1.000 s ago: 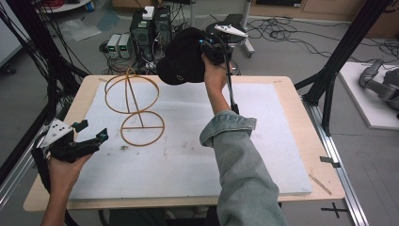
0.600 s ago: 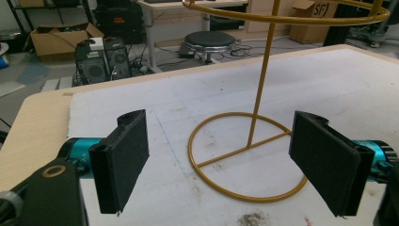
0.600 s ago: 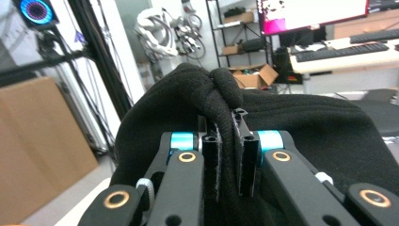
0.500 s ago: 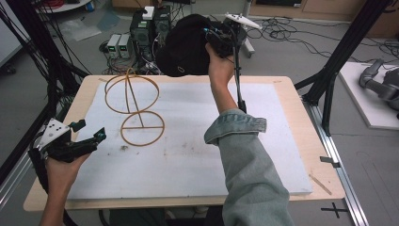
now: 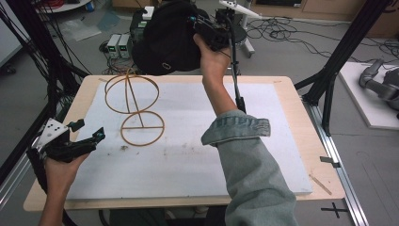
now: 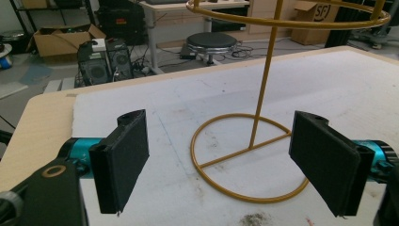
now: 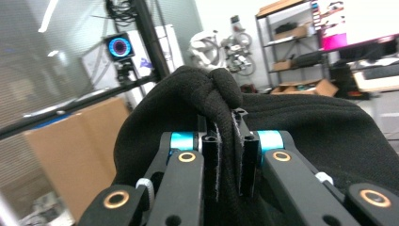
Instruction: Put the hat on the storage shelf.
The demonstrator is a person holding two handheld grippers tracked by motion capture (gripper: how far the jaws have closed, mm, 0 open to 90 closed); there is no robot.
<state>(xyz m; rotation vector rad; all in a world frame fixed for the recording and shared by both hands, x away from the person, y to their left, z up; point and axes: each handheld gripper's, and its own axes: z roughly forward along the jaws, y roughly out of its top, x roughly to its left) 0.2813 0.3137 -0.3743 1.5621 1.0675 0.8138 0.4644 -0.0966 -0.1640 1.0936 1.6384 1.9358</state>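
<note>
right tongs (image 5: 200, 26) raised beyond the table's (image 5: 282, 89) far edge, clamped on a black hat (image 5: 164, 40) | hat hangs above a gold wire stand (image 5: 136, 110) (two rings on a post) on the white mat (image 5: 188, 160) | left tongs (image 5: 84, 136) jaws apart, low at the mat's left edge

From my console I see a white foam sheet (image 5: 188, 155) covering most of a wooden table (image 5: 301, 94), with a dark smudge (image 5: 124, 147) on its left half. Beyond the far edge, the grey floor holds two small grey boxes (image 5: 118, 45), a round black stool (image 6: 208, 41), loose cables (image 5: 282, 33) and an open cardboard box (image 6: 61, 40). A grey robot arm (image 5: 379, 82) lies on a white platform off to the right.
</note>
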